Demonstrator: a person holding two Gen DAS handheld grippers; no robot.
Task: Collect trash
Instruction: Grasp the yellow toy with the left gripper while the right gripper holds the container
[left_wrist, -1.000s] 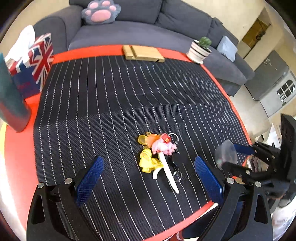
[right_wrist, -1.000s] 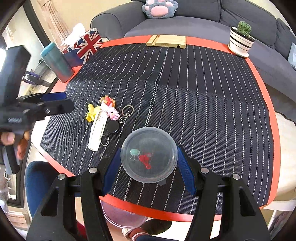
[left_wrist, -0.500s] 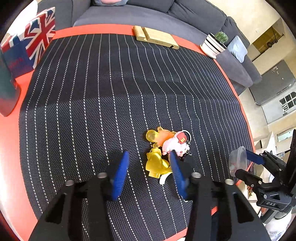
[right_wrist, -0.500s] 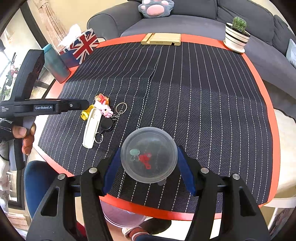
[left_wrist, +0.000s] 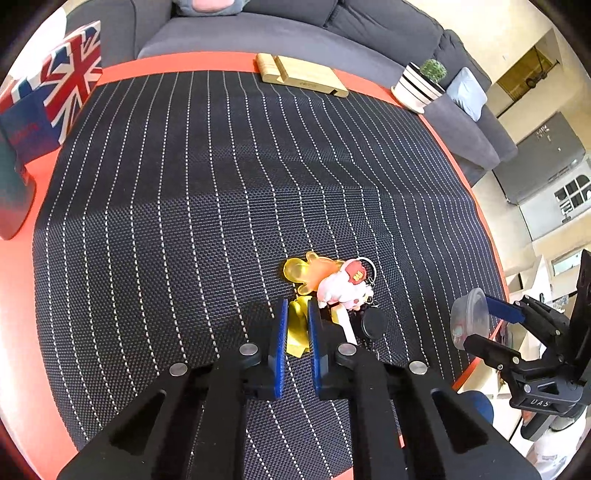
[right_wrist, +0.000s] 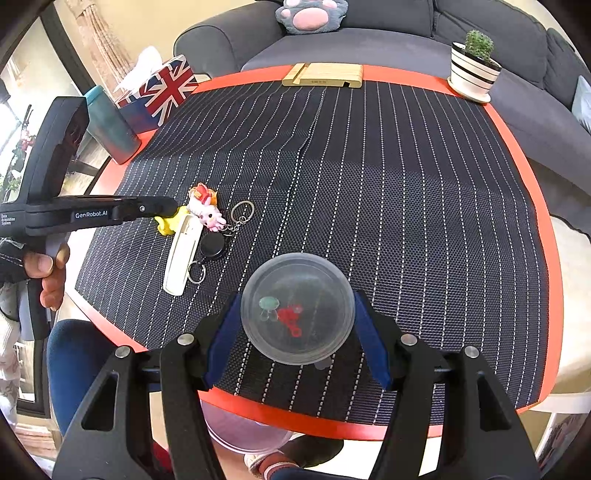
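Note:
A small heap lies on the striped black mat (left_wrist: 184, 221): a yellow soft piece (left_wrist: 297, 328), an orange translucent piece (left_wrist: 310, 269), a pink plush keychain (left_wrist: 345, 288), a black badge reel (left_wrist: 373, 321) and a white strip (right_wrist: 183, 251). My left gripper (left_wrist: 297, 306) points steeply down, its blue pads pressed on the yellow piece. From the right wrist view the left gripper (right_wrist: 162, 210) reaches into the heap from the left. My right gripper (right_wrist: 297, 314) is shut on a clear round container (right_wrist: 314, 280) that holds small green and red bits, above the table's near edge.
A Union Jack tissue box (left_wrist: 62, 92) and a teal cup (right_wrist: 110, 125) stand at the far left. At the back edge are a wooden stand (left_wrist: 303, 75) and a potted cactus (right_wrist: 474, 72). A grey sofa (right_wrist: 369, 44) lies beyond. A clear lid (right_wrist: 243, 432) shows below the table edge.
My left gripper came down onto the heap and its jaws went from wide open to closed on the yellow piece. The right gripper and its container stayed put.

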